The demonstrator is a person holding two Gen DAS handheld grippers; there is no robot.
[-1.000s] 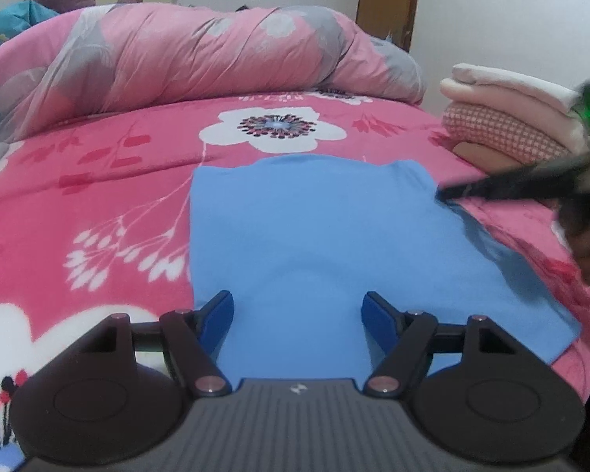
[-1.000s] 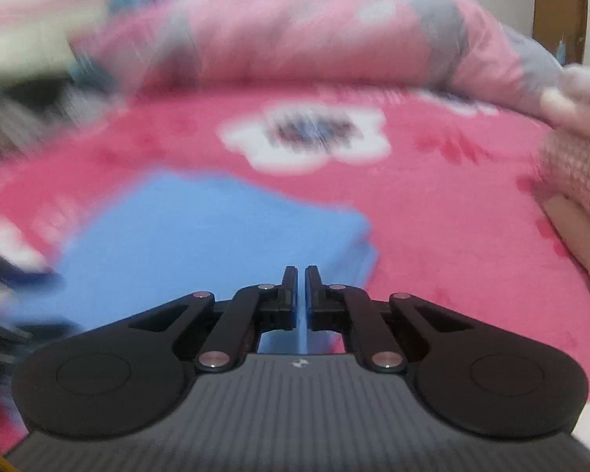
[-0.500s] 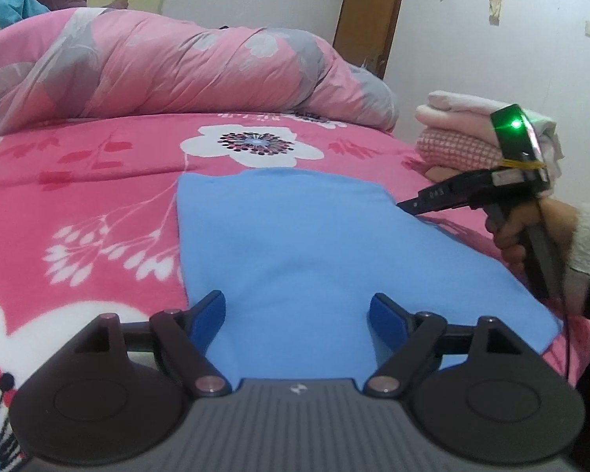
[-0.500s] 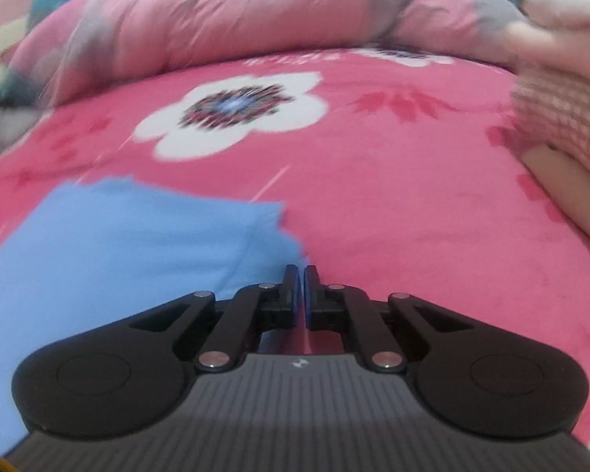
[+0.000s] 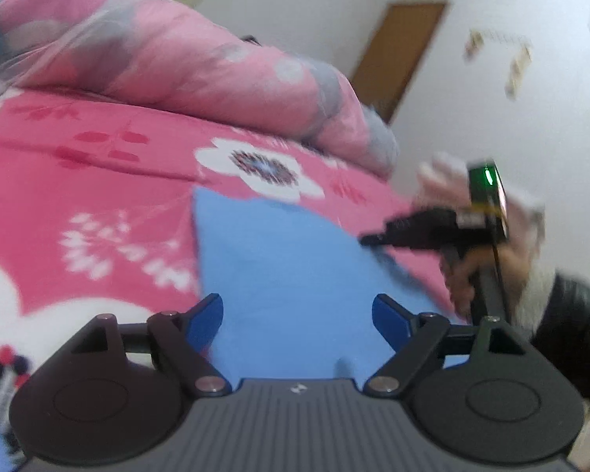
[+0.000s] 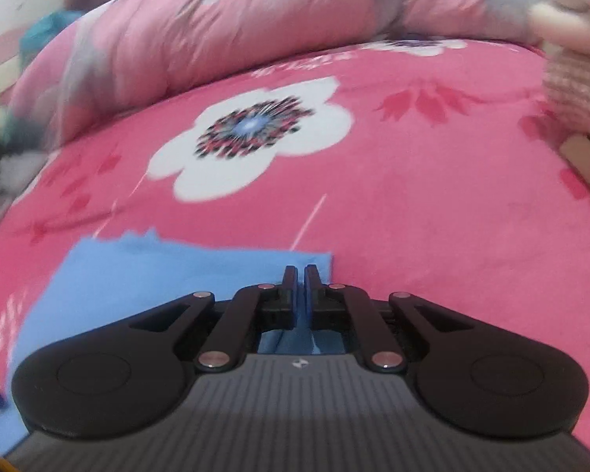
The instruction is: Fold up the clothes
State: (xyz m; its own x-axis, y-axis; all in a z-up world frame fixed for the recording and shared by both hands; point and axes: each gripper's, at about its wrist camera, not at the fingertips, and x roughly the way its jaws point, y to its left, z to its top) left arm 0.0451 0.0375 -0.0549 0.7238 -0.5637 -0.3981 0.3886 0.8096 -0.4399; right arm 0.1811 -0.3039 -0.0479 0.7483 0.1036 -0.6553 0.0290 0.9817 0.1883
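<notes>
A blue garment (image 5: 287, 267) lies flat on the pink flowered bedspread (image 5: 98, 165). My left gripper (image 5: 297, 306) hovers over its near edge, blue pads wide apart and nothing between them. A person's hand (image 5: 511, 263) holds my right gripper (image 5: 367, 240), whose tip is at the garment's right edge. In the right wrist view, the right gripper (image 6: 299, 269) is over the garment's far right corner (image 6: 157, 271). Its jaws are opening from shut to a narrow slit. Blue fabric shows under the fingers, but I cannot tell if any is pinched.
A rolled pink and grey duvet (image 5: 157, 51) lies along the far side of the bed. A stack of folded pale and pink clothes (image 6: 574, 90) sits at the right edge. A brown door (image 5: 401, 55) and a white wall stand behind.
Both views have rolled and shifted. The right gripper has moved to the garment's far right corner, and a slit now shows between its jaws. The left gripper's jaws have widened a little.
</notes>
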